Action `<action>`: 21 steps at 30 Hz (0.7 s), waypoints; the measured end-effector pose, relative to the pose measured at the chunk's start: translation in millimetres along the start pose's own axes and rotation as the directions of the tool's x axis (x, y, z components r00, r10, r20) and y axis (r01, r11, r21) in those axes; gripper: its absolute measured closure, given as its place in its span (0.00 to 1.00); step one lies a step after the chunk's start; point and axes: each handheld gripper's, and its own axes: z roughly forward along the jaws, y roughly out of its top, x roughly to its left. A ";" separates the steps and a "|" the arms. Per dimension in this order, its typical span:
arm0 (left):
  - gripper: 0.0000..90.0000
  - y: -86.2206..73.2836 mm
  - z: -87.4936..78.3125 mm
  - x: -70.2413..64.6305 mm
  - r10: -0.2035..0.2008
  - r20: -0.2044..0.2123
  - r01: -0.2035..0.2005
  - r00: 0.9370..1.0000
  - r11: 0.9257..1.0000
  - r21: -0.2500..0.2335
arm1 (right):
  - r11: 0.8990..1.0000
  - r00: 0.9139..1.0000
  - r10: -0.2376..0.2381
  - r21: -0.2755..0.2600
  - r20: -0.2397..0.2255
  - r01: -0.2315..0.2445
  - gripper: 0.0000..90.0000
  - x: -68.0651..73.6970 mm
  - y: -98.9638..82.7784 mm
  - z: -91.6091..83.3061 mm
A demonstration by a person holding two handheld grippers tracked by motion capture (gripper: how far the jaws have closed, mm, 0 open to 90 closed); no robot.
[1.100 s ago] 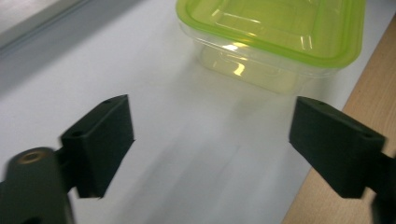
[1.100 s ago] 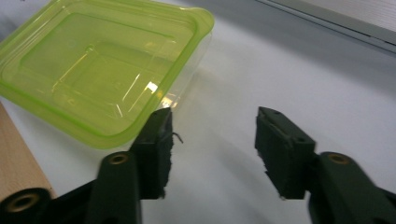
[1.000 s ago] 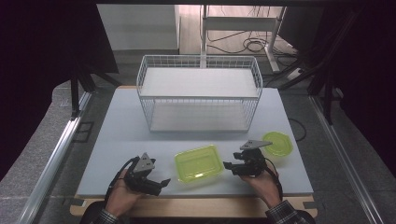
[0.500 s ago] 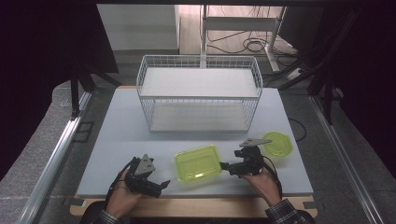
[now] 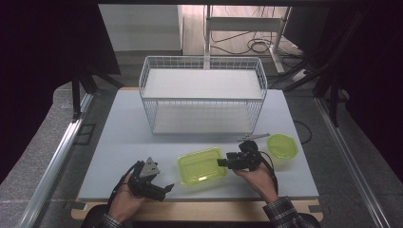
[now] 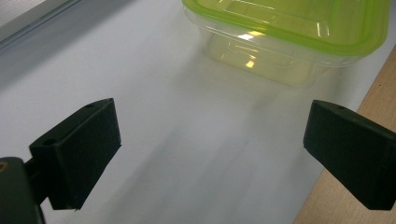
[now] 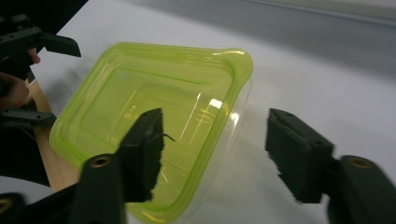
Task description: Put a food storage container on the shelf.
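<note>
writing or branding is not showing legibly on anything in view. a square clear container with a green lid [image 5: 201, 166] is sitting on the white table [image 5: 114, 142] near its front edge, in front of the wire basket [image 5: 203, 95] and just beside a round green-lidded container [image 5: 282, 146]. the left gripper [image 5: 164, 189] is hovering with jaws spread wide and empty, pointing at the container [image 6: 289, 42], while the right gripper [image 5: 222, 162] is hovering at its right edge, jaws wide apart and gripping nothing, one over the lid [image 7: 149, 116].
</note>
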 end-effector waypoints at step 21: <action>0.05 0.0 0.2 -1.2 0.017 -0.009 -0.017 1.000 1.000 0.008 | 0.953 0.933 0.297 0.123 -0.205 -0.276 0.88 -25.7 8.6 16.5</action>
